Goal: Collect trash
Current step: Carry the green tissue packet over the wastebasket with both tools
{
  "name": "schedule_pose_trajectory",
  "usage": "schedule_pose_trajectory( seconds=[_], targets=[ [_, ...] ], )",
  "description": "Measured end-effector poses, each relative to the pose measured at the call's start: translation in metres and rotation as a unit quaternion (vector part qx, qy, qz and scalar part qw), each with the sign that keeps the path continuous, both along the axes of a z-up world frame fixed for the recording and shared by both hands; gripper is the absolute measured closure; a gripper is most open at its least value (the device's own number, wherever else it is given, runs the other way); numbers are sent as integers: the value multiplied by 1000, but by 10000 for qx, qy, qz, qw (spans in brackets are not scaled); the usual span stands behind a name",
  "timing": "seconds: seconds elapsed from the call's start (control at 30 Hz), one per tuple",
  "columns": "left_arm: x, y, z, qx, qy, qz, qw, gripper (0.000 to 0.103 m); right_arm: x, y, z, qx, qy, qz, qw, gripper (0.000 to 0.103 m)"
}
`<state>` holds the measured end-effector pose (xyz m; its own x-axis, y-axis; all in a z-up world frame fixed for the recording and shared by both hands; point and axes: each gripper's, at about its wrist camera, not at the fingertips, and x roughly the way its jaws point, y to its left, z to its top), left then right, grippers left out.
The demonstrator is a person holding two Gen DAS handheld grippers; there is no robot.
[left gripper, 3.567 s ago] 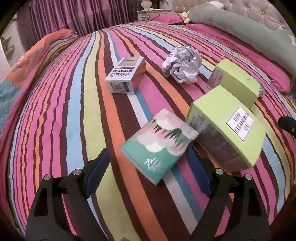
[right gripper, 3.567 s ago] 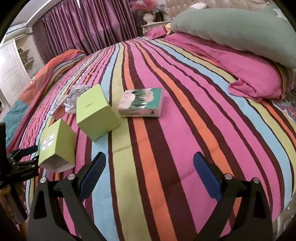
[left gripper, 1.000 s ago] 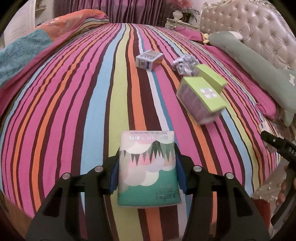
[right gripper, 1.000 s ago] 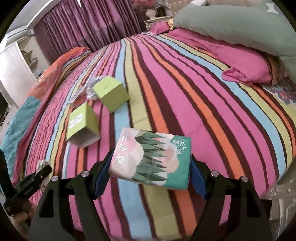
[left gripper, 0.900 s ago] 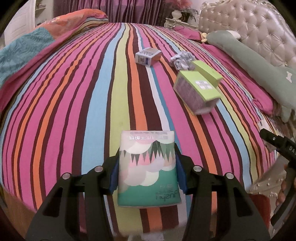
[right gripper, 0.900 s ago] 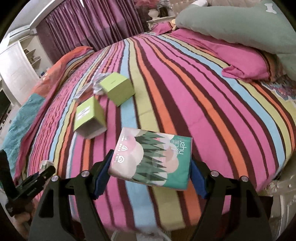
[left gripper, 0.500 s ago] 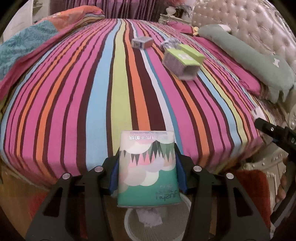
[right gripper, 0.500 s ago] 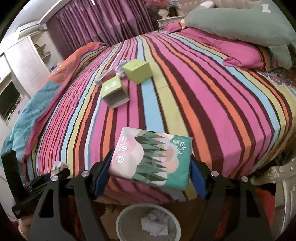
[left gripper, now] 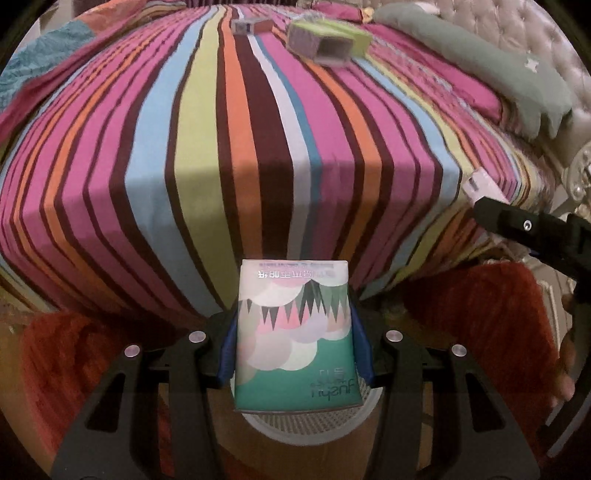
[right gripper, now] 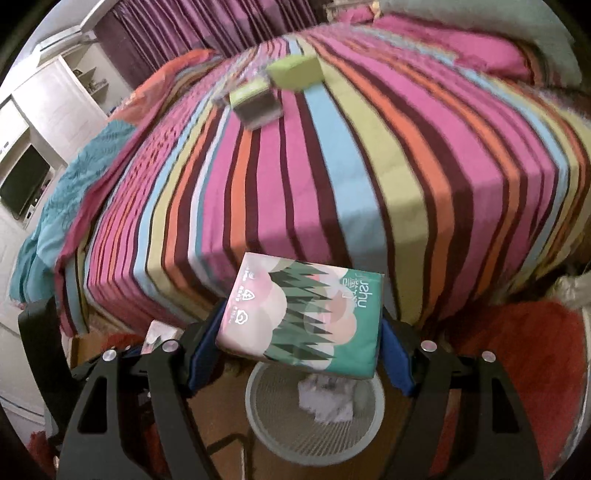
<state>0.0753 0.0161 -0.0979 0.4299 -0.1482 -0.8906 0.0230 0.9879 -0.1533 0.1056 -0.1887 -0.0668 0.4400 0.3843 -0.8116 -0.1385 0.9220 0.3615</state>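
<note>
My left gripper [left gripper: 293, 345] is shut on a green and pink tissue pack [left gripper: 293, 339] and holds it over a white mesh waste bin [left gripper: 314, 424] on the floor by the bed. My right gripper [right gripper: 299, 350] is shut on another green and pink tissue pack [right gripper: 301, 314] above the same bin [right gripper: 280, 417], which holds crumpled paper [right gripper: 325, 400]. Two lime green boxes [right gripper: 295, 70] and a small silver box [left gripper: 251, 26] lie far back on the striped bed [left gripper: 221, 147].
A red rug [right gripper: 535, 369] lies on the wooden floor around the bin. Green and pink pillows [left gripper: 480, 62] lie at the right of the bed. White cupboards and a dark screen [right gripper: 22, 184] stand at the left. The right gripper's body [left gripper: 535, 229] shows at the left view's right edge.
Both grippers have pulled back off the bed and lowered, each with its tissue pack. The waste bin now sits directly under both packs.
</note>
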Motion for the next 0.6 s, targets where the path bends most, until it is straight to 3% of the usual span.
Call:
schedule_pose_trajectory(
  seconds=[0.27,0.6],
  targets=[
    [-4,-13,-23,31,560,-122,9984,54,-12,14,-39,-40,864,234,9960,32],
    [1,-19,-64,40,1535,-159,9880,54,-10,20,-91,-49,2074,323,9777,32]
  ],
)
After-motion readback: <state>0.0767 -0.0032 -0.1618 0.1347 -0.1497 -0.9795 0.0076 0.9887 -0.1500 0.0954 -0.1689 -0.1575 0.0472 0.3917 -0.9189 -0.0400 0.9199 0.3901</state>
